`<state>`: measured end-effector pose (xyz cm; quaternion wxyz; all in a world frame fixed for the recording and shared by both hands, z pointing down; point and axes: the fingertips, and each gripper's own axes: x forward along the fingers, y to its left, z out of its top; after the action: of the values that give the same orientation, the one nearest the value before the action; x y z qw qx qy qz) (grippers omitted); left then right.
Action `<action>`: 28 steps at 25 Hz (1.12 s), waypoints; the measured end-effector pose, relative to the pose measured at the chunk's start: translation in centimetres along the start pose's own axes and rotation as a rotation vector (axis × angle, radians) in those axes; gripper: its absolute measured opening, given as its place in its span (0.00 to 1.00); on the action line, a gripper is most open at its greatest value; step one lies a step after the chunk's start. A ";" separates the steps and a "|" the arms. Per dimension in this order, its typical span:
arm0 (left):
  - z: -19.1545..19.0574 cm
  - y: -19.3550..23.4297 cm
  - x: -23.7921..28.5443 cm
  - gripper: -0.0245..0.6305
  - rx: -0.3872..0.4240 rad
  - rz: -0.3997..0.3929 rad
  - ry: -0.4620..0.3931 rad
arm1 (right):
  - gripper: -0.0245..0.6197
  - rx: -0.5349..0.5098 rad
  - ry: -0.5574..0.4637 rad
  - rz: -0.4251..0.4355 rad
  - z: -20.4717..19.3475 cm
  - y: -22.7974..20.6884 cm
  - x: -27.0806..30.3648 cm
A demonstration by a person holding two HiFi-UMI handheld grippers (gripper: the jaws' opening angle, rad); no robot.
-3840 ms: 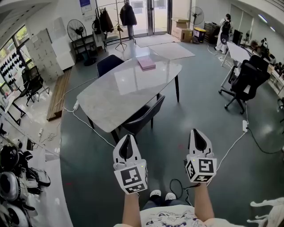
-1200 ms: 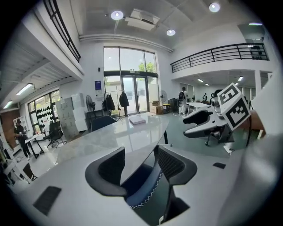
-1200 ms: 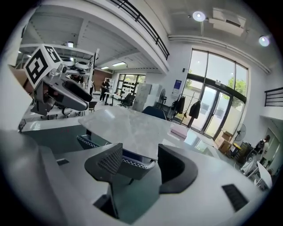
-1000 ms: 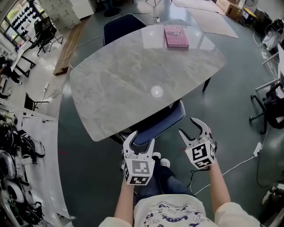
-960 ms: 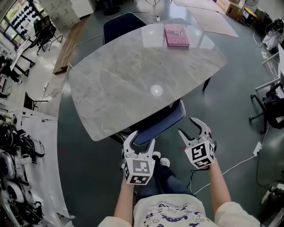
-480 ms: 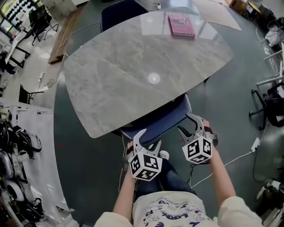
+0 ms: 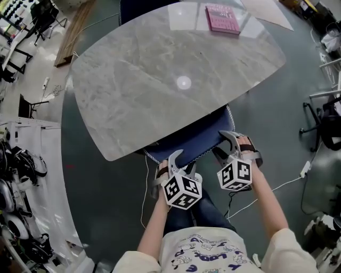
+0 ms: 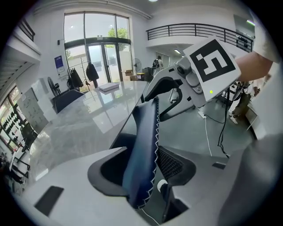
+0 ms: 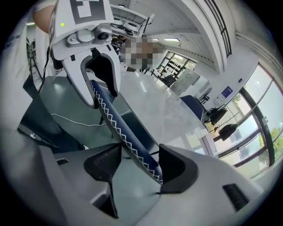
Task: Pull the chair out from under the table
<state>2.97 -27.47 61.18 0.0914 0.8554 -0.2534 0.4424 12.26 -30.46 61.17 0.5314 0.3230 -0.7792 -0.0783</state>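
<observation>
The dark blue chair (image 7: 186,141) is tucked under the grey marble table (image 7: 160,80); only its backrest with white zigzag stitching shows. My left gripper (image 7: 181,162) straddles the backrest's top edge near its left end. In the left gripper view the blue backrest (image 8: 143,145) stands between the jaws of my left gripper (image 8: 152,161), which have just been closing, with a thin gap at one pad. My right gripper (image 7: 221,145) straddles the same edge near the right end. In the right gripper view the backrest (image 9: 119,128) runs between the jaws of my right gripper (image 9: 140,152), close to the right jaw and clear of the left.
A pink book (image 7: 222,18) lies on the table's far end, and a second dark chair (image 7: 144,8) stands beyond it. A white cable (image 7: 282,184) crosses the floor at the right near a black office chair (image 7: 325,122). Gear clutters the left side (image 7: 16,176).
Both grippers have come down and forward from just short of the chair onto the backrest's top edge. The table now sits closer beneath the head view.
</observation>
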 end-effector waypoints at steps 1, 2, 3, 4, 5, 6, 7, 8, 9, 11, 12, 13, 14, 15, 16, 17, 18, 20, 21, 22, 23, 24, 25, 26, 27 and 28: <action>-0.1 0.0 0.3 0.38 0.004 -0.004 0.008 | 0.46 -0.014 -0.001 0.009 0.1 0.1 0.2; -0.1 -0.1 0.5 0.37 0.010 -0.010 0.015 | 0.46 -0.025 -0.003 0.019 0.2 0.1 0.4; -0.1 -0.2 0.8 0.35 0.016 -0.016 0.020 | 0.44 -0.033 -0.006 0.028 0.2 0.2 0.5; -0.1 -0.4 1.0 0.32 0.024 -0.020 0.025 | 0.44 -0.039 -0.009 0.038 0.2 0.2 0.6; -0.2 -0.7 1.2 0.29 0.036 -0.020 0.031 | 0.43 -0.046 -0.011 0.047 0.1 0.3 0.6; -0.2 -0.8 1.4 0.26 0.057 -0.013 0.036 | 0.42 -0.057 -0.013 0.057 0.1 0.4 0.7; -0.3 -0.9 1.5 0.24 0.082 -0.001 0.040 | 0.42 -0.073 -0.014 0.067 0.2 0.5 0.7; -0.3 -0.9 1.6 0.23 0.106 0.012 0.041 | 0.41 -0.092 -0.014 0.078 0.2 0.5 0.9; -0.3 -0.9 1.6 0.22 0.121 0.020 0.041 | 0.40 -0.113 -0.012 0.088 0.3 0.6 1.0; -0.3 -1.0 1.6 0.21 0.132 0.018 0.039 | 0.38 -0.149 -0.006 0.110 0.4 0.8 1.0; -0.3 -1.0 1.5 0.20 0.131 0.009 0.040 | 0.37 -0.160 -0.002 0.122 0.4 0.8 1.0; -0.3 -1.0 1.5 0.20 0.130 -0.004 0.042 | 0.37 -0.165 0.001 0.135 0.4 0.9 0.9; -0.3 -1.1 1.5 0.19 0.128 -0.017 0.045 | 0.37 -0.170 0.004 0.146 0.4 0.9 0.9; -0.4 -1.1 1.5 0.19 0.126 -0.027 0.046 | 0.36 -0.178 0.009 0.153 0.4 1.0 1.0; -0.5 -1.1 1.6 0.19 0.125 -0.033 0.047 | 0.35 -0.190 0.014 0.158 0.4 1.0 1.1; -0.5 -1.1 1.6 0.19 0.125 -0.033 0.048 | 0.34 -0.204 0.018 0.162 0.4 1.1 1.1; -0.6 -1.0 1.6 0.18 0.126 -0.031 0.048 | 0.32 -0.221 0.020 0.165 0.4 1.1 1.2; -0.6 -1.0 1.6 0.18 0.125 -0.026 0.049 | 0.28 -0.258 0.019 0.171 0.4 1.1 1.2; -0.5 -1.0 1.6 0.17 0.125 -0.026 0.049 | 0.27 -0.274 0.019 0.176 0.4 1.0 1.1; -0.5 -1.0 1.6 0.17 0.126 -0.028 0.050 | 0.25 -0.286 0.022 0.184 0.4 1.0 1.1; -0.5 -1.0 1.6 0.17 0.126 -0.031 0.051 | 0.24 -0.292 0.026 0.193 0.4 1.0 1.1; -0.5 -1.1 1.6 0.17 0.126 -0.034 0.053 | 0.24 -0.294 0.030 0.200 0.3 1.0 1.0; -0.5 -1.2 1.6 0.16 0.125 -0.036 0.056 | 0.23 -0.293 0.033 0.204 0.3 1.0 1.0; -0.5 -1.3 1.6 0.16 0.124 -0.037 0.058 | 0.23 -0.290 0.034 0.207 0.3 1.1 0.9; -0.5 -1.4 1.5 0.16 0.124 -0.036 0.060 | 0.23 -0.287 0.035 0.208 0.2 1.2 0.8; -0.6 -1.5 1.5 0.16 0.128 -0.034 0.061 | 0.23 -0.284 0.036 0.208 0.2 1.4 0.7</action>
<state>4.03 -26.47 62.84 0.0516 0.8498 -0.2073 0.4818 11.37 -29.87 62.30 0.5907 0.1635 -0.7800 -0.1264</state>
